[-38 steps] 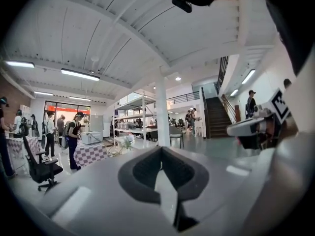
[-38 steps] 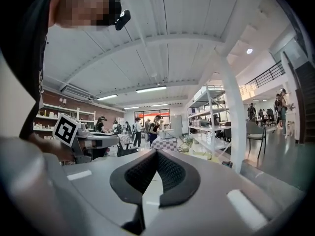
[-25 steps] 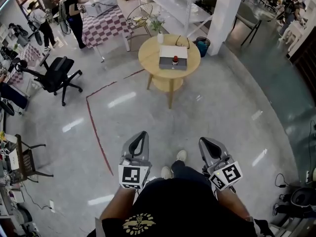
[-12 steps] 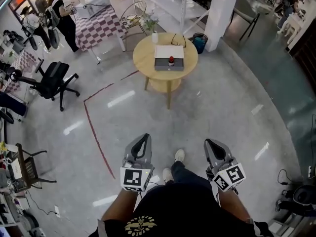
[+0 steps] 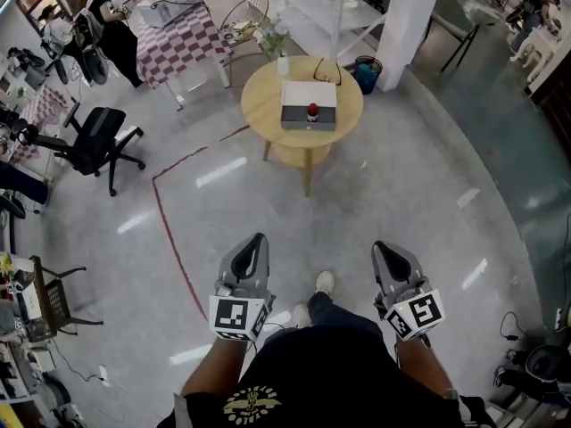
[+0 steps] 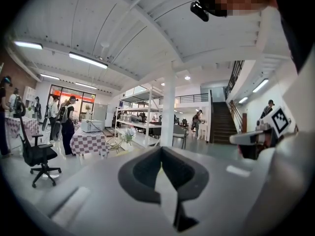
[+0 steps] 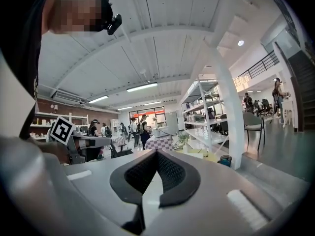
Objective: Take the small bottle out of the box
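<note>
Far ahead in the head view a round wooden table (image 5: 264,105) carries a flat grey-white box (image 5: 309,96). A small bottle with a red cap (image 5: 312,111) stands upright at the box's near edge. Both grippers are held close to the person's body, far from the table, over bare floor. The left gripper (image 5: 252,244) is shut with nothing in it, and its dark pads meet in the left gripper view (image 6: 161,150). The right gripper (image 5: 389,251) is likewise shut and empty, pads together (image 7: 156,154). The person's shoe shows between them.
A red tape line (image 5: 169,226) runs across the shiny floor left of the path. A black office chair (image 5: 96,144) stands at the left, a checked table (image 5: 183,45) and people behind it. A white pillar (image 5: 407,20), a blue bin (image 5: 364,77) and shelving stand beyond the table.
The view has shifted slightly; the table sits a little higher and to the right than half a second ago. Both grippers stay shut, held in front of the body.
</note>
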A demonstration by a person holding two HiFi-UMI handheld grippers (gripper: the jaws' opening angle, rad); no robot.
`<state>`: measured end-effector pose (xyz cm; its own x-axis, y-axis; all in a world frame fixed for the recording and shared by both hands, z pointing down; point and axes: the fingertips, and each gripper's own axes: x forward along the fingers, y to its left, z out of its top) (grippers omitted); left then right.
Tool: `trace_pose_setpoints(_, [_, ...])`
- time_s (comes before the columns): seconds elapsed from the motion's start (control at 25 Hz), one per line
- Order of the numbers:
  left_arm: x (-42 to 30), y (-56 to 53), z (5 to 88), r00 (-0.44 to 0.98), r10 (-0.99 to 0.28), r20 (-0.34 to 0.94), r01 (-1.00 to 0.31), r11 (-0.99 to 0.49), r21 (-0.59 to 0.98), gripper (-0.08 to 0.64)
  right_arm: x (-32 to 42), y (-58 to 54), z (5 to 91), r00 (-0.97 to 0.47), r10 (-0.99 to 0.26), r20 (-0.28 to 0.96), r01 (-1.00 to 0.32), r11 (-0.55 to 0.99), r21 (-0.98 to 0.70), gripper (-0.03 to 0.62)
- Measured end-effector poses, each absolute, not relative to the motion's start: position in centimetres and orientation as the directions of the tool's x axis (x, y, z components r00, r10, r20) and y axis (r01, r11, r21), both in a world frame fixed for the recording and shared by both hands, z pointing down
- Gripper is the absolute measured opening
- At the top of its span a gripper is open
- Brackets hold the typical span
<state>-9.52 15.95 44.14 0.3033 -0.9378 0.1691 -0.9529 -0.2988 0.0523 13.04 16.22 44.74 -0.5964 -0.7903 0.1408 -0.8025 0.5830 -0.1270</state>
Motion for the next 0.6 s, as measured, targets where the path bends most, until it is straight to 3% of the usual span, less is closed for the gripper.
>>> trace_pose_setpoints(0.6, [-7.0,6.7,42.9,0.267,-0.957,0.110,-0.963,-0.269,-0.003,0.000,15.3,5.8,43.1,-0.586,-0.802,0.115,-0.809,0.587,-0.025,0.008])
